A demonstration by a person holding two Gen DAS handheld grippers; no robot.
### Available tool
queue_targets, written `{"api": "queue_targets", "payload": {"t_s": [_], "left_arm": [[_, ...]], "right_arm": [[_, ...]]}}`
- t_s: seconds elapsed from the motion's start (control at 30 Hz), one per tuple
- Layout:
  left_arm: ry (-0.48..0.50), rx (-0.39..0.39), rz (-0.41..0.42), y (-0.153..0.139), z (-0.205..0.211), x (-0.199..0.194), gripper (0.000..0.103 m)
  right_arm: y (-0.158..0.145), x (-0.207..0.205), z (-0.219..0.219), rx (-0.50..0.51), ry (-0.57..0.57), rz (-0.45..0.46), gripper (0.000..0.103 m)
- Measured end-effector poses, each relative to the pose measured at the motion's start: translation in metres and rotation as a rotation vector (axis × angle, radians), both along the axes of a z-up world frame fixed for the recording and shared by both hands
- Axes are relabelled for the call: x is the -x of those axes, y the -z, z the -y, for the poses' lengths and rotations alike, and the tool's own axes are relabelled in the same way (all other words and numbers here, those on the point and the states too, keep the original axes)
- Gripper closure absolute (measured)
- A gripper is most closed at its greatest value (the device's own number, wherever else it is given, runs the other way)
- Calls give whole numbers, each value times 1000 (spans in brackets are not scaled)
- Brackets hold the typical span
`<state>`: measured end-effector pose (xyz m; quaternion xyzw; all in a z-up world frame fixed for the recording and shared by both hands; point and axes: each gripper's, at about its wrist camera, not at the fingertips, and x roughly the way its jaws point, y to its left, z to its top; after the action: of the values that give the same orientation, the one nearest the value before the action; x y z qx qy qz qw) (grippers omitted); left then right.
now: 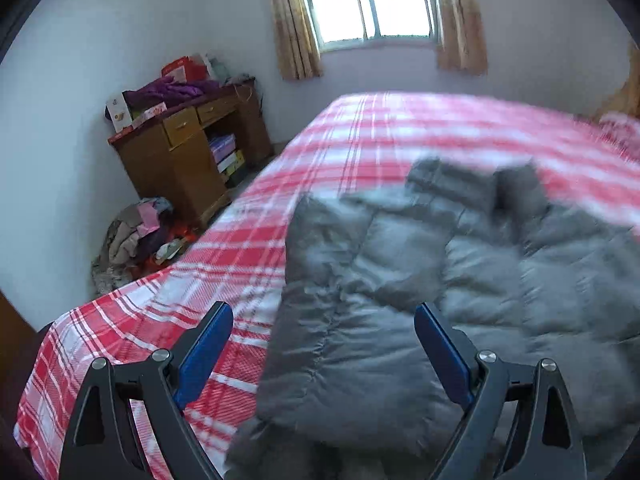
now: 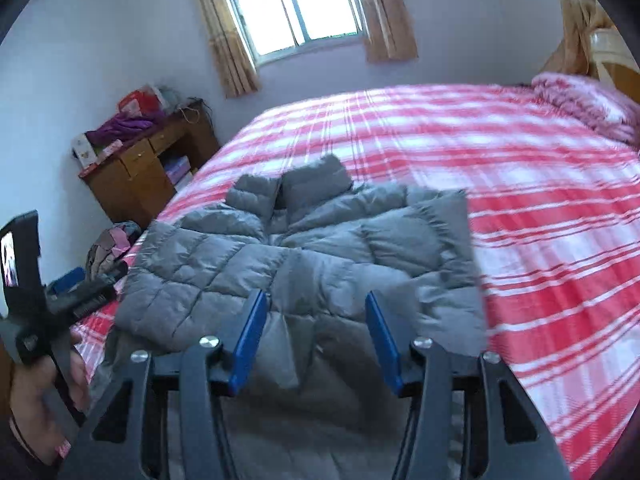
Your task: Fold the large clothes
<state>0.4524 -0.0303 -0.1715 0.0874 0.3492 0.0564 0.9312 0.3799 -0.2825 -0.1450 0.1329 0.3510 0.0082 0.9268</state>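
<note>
A grey puffer jacket is lying spread on the red-and-white plaid bed, near the bed's near edge, with both sleeves folded in over the body and the collar pointing toward the window. The right wrist view is showing the whole jacket, a rumpled pink-and-white blanket at the far right of the bed, and the person's left hand gripping the handle of the left gripper at the left edge. The left wrist view is showing only the jacket's left part, blurred, but is giving a closer look at the wooden desk. The desk's open compartment is holding stacked boxes, and purple cloth with more boxes is sitting on top. A heap of clothes is lying on the floor beside the desk. The left gripper is hanging over the jacket's left edge with its blue fingers wide apart, pressing on nothing. The right gripper is hanging over the jacket's lower middle with its fingers parted and gripping nothing.
</note>
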Motion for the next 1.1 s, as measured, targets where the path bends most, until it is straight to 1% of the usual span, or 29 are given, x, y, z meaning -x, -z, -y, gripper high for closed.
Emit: {"api": "queue_targets", "payload": {"t_s": [0.03, 0.07, 0.13, 0.17, 0.2, 0.23, 0.3, 0.47, 0.57, 0.73, 1.1], "left_arm": [[-11, -15, -23, 14, -1, -6, 10], [-15, -17, -43, 24, -5, -11, 10], [-13, 49, -67, 38, -15, -15, 10], [-15, 76, -78, 40, -19, -16, 10], [-21, 104, -85, 40, -22, -17, 7], [-27, 109, -85, 41, -23, -16, 4], [-30, 118, -93, 44, -23, -16, 4], [-28, 134, -125, 49, -22, -20, 3], [-30, 123, -126, 50, -20, -19, 3], [-31, 118, -131, 51, -20, -18, 2], [-30, 118, -138, 52, -21, -21, 2]], "right_arm": [[6, -4, -5, -3, -1, -13, 48], [18, -15, -8, 4, -1, -37, 48], [38, -27, -9, 29, 7, -72, 48], [43, -28, -9, 28, 6, -81, 49], [54, -30, -9, 26, 4, -91, 50], [59, -29, -9, 33, 0, -92, 50], [70, -26, -13, 65, -10, -80, 50], [70, -23, -12, 65, -2, -78, 50], [70, -25, -13, 75, 0, -81, 50], [74, -28, -22, 143, 7, -101, 50], [78, -33, -33, 233, 14, -120, 50]]}}
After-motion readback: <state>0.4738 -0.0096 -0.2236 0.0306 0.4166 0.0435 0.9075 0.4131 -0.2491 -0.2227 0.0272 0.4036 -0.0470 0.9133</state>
